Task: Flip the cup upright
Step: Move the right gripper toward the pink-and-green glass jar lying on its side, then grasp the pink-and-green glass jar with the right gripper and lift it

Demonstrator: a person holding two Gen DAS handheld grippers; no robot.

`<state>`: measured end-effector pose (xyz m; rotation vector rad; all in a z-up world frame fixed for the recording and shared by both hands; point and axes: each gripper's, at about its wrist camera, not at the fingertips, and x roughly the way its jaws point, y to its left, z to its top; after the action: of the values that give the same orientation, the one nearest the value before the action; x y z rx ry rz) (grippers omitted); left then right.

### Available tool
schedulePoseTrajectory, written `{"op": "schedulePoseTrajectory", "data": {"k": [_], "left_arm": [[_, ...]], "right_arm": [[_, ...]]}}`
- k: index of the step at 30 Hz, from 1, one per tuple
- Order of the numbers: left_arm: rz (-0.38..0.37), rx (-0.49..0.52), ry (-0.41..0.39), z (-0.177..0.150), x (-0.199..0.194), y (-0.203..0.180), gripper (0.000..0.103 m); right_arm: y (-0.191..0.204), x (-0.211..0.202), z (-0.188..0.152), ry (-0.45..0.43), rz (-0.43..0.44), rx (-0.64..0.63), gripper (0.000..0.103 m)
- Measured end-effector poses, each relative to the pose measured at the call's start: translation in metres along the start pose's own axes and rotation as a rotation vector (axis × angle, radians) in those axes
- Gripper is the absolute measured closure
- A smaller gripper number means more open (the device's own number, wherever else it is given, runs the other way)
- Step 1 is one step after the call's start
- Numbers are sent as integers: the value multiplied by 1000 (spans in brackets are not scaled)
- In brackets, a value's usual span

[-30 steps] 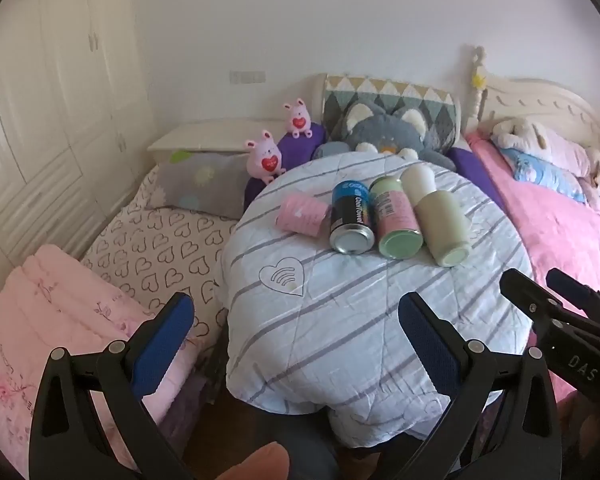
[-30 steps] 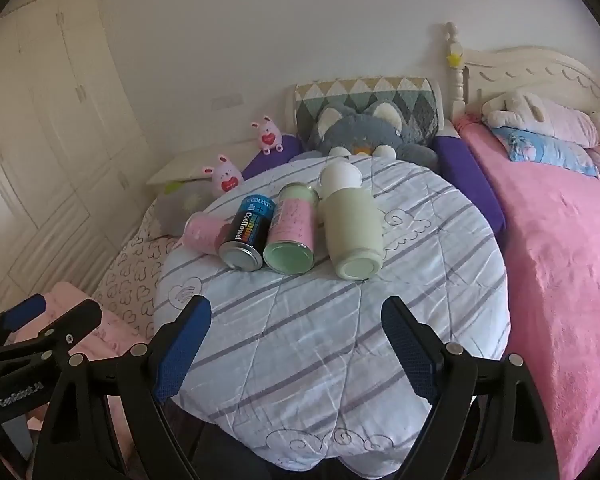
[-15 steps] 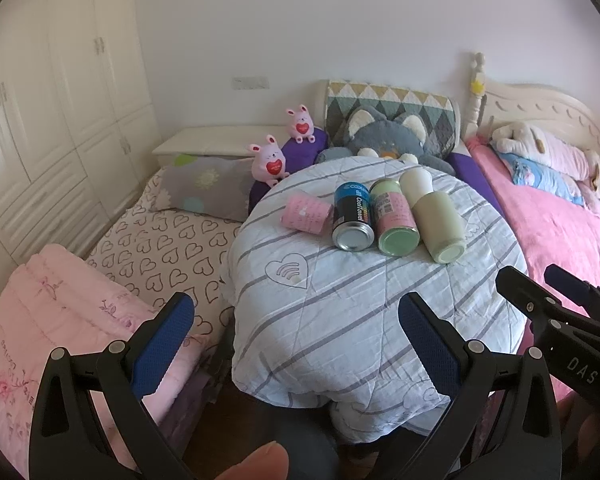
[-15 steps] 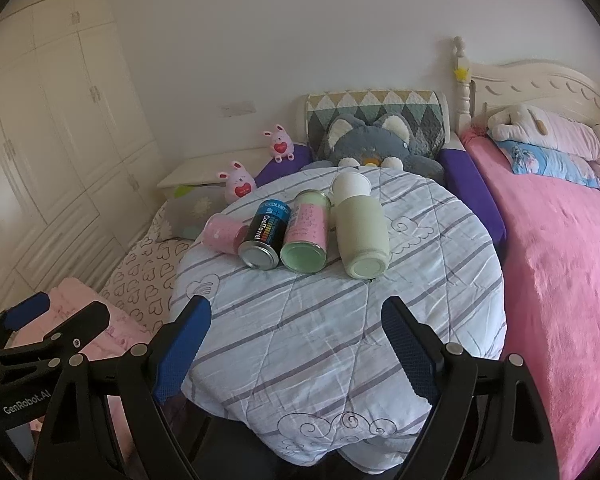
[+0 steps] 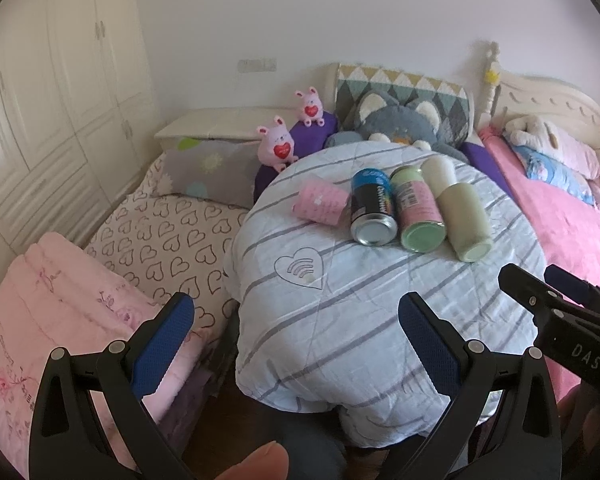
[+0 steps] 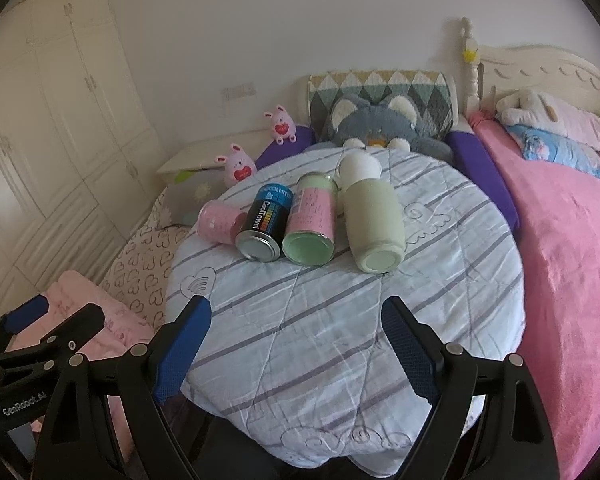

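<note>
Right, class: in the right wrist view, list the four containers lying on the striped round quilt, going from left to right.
Small pink cup on its side → black and blue metal can → pink-labelled mint green can → pale green bottle with white cap.

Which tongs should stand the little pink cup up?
Probably the left tongs. The pink cup lies at the left end of the row, on their side; the right tongs face the green bottle. Both are open.
</note>
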<state>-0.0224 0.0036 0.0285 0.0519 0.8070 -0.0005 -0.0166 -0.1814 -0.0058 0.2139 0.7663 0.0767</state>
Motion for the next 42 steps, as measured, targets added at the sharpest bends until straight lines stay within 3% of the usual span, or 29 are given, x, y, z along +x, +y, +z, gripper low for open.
{"op": "schedulePoseTrajectory", "data": {"k": [9,19,27,32,42], "left_arm": [[27,-29,55,14,61,12,0],[31,-47,113,24,115,23,0],[17,-40,150,23,139,31,0],[6,-36,170,21,147,33,0],[-10,-28,186,19,152,28,0]], "right_arm": [[13,72,20,104,5,-30,15],[9,137,56,139,-3,-15,15],[0,170,68,149,-41,43,15],[-6,186,69,180,-77,54,23],[3,209,71,217,-185,-85,25]]}}
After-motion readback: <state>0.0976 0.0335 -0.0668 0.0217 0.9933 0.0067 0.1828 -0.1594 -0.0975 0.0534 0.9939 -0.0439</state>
